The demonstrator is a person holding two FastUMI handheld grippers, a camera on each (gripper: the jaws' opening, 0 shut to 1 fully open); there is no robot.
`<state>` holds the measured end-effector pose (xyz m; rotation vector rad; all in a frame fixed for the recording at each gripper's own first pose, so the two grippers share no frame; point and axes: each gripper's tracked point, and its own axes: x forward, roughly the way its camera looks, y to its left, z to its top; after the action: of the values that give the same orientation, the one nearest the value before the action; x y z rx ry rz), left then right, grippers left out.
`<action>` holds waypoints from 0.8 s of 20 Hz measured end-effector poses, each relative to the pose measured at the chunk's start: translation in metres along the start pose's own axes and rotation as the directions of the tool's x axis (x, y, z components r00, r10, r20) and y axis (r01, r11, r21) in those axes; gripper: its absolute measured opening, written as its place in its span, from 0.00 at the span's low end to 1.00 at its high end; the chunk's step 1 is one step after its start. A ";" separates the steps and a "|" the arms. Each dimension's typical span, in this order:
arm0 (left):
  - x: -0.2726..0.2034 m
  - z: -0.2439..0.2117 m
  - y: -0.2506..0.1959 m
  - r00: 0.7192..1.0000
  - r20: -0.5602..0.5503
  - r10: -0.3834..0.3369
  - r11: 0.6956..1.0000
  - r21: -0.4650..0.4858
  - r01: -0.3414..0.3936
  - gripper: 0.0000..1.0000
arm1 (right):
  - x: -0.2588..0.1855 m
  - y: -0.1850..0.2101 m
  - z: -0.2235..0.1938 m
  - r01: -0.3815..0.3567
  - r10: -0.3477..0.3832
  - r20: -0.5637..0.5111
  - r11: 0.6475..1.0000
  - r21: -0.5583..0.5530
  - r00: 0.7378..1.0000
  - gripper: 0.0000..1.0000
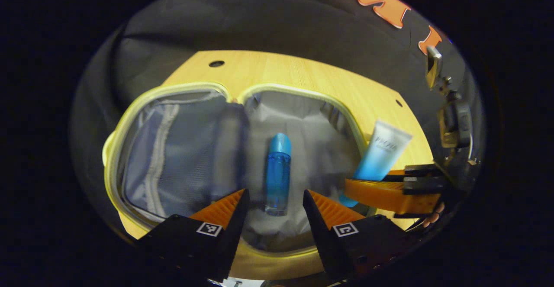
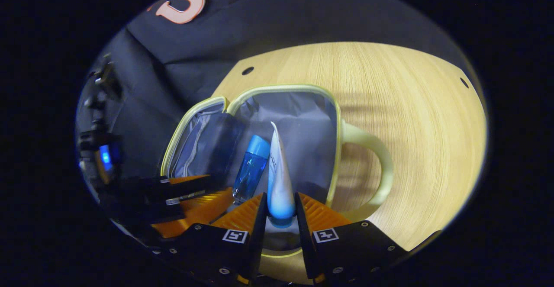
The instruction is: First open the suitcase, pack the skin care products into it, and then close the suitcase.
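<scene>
A pale yellow suitcase (image 1: 113, 148) lies open flat on the wooden table, its grey lining showing in both halves. A blue bottle (image 1: 278, 172) rests on the lining of the right half. My left gripper (image 1: 275, 198) stands open just in front of the bottle, one finger to each side, not touching it. My right gripper (image 2: 279, 207) is shut on a white and blue tube (image 2: 278, 178), held over the suitcase's right half (image 2: 303, 118) beside the blue bottle (image 2: 251, 168). In the left gripper view the tube (image 1: 381, 153) and the right gripper (image 1: 389, 194) appear at the right.
The suitcase's yellow handle (image 2: 376, 166) sticks out onto the wooden table (image 2: 411, 105). A mesh pocket with a zip (image 1: 173, 148) covers the left half. A camera mount on a stand (image 1: 450, 118) stands at the right edge of the table.
</scene>
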<state>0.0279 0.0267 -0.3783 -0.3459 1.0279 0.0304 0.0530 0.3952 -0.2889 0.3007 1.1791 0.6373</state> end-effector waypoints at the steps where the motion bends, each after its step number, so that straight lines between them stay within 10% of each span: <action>1: -0.012 0.008 0.017 0.999 0.044 0.030 1.000 -0.008 -0.030 0.79 | 0.002 0.002 0.000 0.008 -0.008 -0.013 1.000 0.008 1.000 0.41; 12: -0.096 0.033 0.270 0.931 0.184 0.315 0.896 -0.381 -0.228 0.97 | 0.016 0.001 -0.005 0.110 -0.108 -0.052 0.994 0.026 0.993 0.38; 16: -0.092 0.035 0.328 0.930 0.180 0.321 0.830 -0.526 -0.185 0.93 | -0.010 -0.003 0.014 0.097 -0.099 0.039 0.994 0.045 0.994 0.58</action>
<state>-0.0514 0.3601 -0.3724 -0.6587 0.7822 0.5861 0.0646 0.3880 -0.2782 0.2888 1.1621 0.5182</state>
